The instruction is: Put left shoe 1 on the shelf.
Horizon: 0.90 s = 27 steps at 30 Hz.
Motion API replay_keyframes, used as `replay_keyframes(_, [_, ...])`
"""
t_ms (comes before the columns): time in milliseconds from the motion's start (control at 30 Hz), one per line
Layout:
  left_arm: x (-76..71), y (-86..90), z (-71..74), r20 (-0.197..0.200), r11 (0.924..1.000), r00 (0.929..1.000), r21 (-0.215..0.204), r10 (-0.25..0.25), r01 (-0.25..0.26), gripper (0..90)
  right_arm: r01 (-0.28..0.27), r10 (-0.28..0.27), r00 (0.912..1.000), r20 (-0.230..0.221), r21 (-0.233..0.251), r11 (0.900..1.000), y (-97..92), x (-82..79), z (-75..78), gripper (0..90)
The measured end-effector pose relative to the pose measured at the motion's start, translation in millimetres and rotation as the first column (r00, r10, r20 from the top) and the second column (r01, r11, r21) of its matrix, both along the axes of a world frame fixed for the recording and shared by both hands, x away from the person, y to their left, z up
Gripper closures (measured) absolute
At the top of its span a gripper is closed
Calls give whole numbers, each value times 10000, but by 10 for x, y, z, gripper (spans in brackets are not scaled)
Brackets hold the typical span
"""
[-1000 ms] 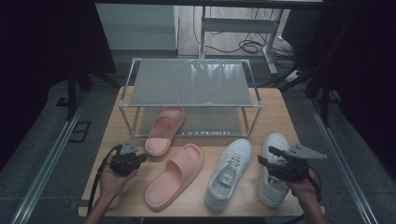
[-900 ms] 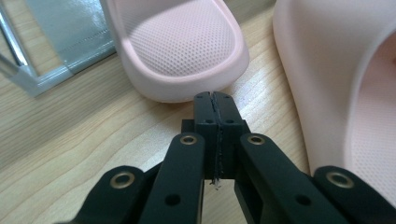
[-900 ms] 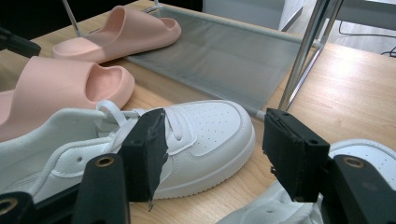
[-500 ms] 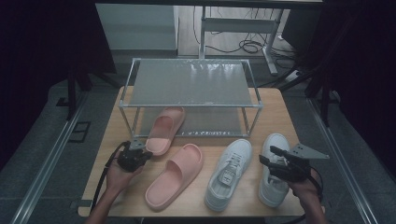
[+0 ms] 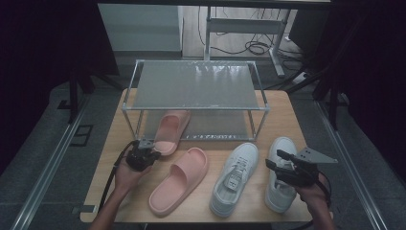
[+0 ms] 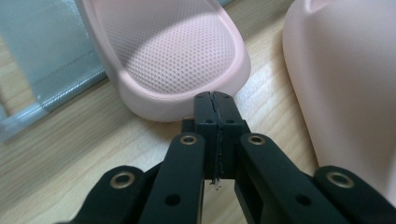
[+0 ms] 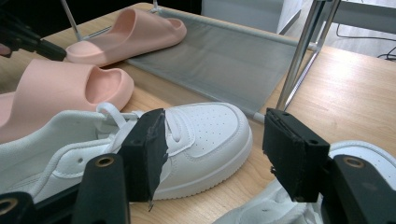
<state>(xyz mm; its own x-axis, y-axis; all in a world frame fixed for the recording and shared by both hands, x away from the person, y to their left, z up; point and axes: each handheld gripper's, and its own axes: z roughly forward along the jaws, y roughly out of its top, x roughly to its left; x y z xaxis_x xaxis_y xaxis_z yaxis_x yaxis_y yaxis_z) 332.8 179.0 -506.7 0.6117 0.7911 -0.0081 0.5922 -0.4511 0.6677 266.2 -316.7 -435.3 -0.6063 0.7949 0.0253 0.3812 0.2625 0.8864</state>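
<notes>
Two pink slides and two white sneakers lie on a wooden table [image 5: 115, 143]. The far slide [image 5: 170, 129] has its front on the rack's lower shelf. My left gripper [image 5: 152, 152] is shut with nothing in it, and its tips [image 6: 215, 99] sit right at that slide's heel [image 6: 173, 56]. The near slide [image 5: 179, 179] lies to its right [image 6: 345, 93]. My right gripper [image 5: 274, 162] hangs open over the right sneaker [image 5: 283, 146]. The left sneaker [image 7: 205, 126] shows beyond its open jaws, apart from them.
A metal-framed shoe rack [image 5: 191, 108] with grey mesh shelves stands at the back of the table, and one of its legs [image 7: 299, 60] rises just beyond the sneakers. Bare wood lies right of the rack [image 7: 355, 88]. Dark floor surrounds the table.
My left gripper has moved forward and to the right, up to the heel of the far pink slide. The right gripper and the shoes have stayed put.
</notes>
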Motion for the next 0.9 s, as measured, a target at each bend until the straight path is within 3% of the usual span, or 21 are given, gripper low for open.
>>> replay_keyframes(200, [87, -95, 3, 60, 9998, 10000, 175, -45, 44, 900, 47, -47, 10000, 20, 45, 10000, -14, -3, 6, 403])
replay_keyframes(900, [449, -373, -53, 178, 10000, 9998, -20, 81, -81, 900, 34, -34, 10000, 44, 69, 10000, -29, 0, 14, 403])
